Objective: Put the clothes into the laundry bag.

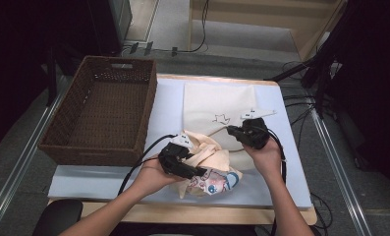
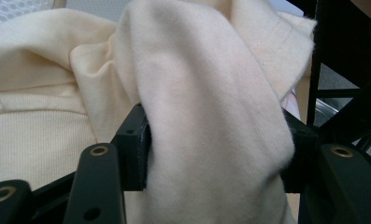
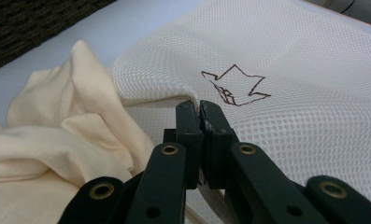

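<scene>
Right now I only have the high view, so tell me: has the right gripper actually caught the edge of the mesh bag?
Observer: Yes. In the right gripper view, the right gripper is shut, with the edge of the mesh bag pinched between its jaws.
Operator: Is the cream garment really inside the left one?
Observer: A thick fold of the cream garment runs between the jaws of the left gripper and presses against both pads.
Operator: Is the bag's edge lying flat?
Observer: No, just beside the right gripper's jaws it arches upward.
</scene>
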### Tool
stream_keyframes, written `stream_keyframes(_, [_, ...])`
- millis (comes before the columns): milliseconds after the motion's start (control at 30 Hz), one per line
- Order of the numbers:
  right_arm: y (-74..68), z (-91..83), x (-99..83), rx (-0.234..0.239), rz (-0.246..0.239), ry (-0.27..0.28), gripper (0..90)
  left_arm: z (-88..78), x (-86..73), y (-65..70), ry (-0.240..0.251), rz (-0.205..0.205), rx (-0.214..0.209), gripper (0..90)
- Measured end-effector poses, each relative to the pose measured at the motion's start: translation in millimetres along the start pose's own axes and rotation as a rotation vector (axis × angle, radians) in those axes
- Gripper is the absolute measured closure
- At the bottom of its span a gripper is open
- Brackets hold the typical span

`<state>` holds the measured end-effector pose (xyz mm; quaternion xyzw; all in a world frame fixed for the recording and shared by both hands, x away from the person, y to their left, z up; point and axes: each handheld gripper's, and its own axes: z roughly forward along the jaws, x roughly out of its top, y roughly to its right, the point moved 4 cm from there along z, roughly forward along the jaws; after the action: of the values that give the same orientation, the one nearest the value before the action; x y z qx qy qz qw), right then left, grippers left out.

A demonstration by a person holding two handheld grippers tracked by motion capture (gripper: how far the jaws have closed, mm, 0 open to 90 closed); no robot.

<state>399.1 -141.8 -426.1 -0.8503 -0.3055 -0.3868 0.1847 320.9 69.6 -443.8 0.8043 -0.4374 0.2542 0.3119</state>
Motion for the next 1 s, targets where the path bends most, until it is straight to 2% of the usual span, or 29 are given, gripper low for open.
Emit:
stream_keyframes(33, [-0.2, -1.0, 0.8, -0.01, -0.007, 0.002, 88.8, 0.0, 0.0, 0.1, 0.0, 0.003, -0.002, 49.3])
stream_keyframes(100, [-1.0, -1.9, 2.1, -0.01, -0.006, 0.004, 88.8, 0.8, 0.0, -0.1, -0.001, 0.006, -0.001, 53.4])
stream_keyframes(433, [-4.3, -10.6, 10.4, -0.015, -0.008, 0.028, 88.8, 9.6, 2.4, -3.0, 0.008, -0.013, -0.011, 68.1])
stream_keyframes(600, [-6.5, -20.1, 17.9, -0.01, 0.008, 0.066, 88.8, 14.0, 4.7, -3.2, 0.0, -0.014, -0.008, 72.5])
stream_keyframes(633, [-8.2, -21.5, 19.6, -0.008, 0.003, 0.062, 88.9, 14.3, 8.1, -4.1, 0.009, -0.051, -0.034, 73.9])
stream_keyframes(667, [-8.9, -21.3, 20.1, -0.012, -0.007, 0.056, 88.8, 13.8, 9.9, -4.6, 0.012, -0.066, -0.04, 74.1])
stream_keyframes(733, [-10.6, -20.3, 19.8, -0.005, -0.01, 0.048, 88.8, 12.9, 13.1, -5.9, 0.018, -0.073, -0.04, 74.5])
stream_keyframes(767, [-11.3, -19.7, 19.4, -0.001, -0.009, 0.042, 88.8, 11.5, 19.0, -6.5, 0.017, -0.087, -0.029, 74.6])
stream_keyframes(867, [-13.1, -20.4, 19.7, 0.003, -0.016, 0.037, 88.9, 9.6, 25.8, -6.2, 0.019, -0.082, -0.016, 74.7])
stream_keyframes(1000, [-16.2, -23.0, 21.2, 0.01, -0.025, 0.043, 88.9, 10.0, 45.6, -7.1, 0.048, -0.104, 0.013, 74.7])
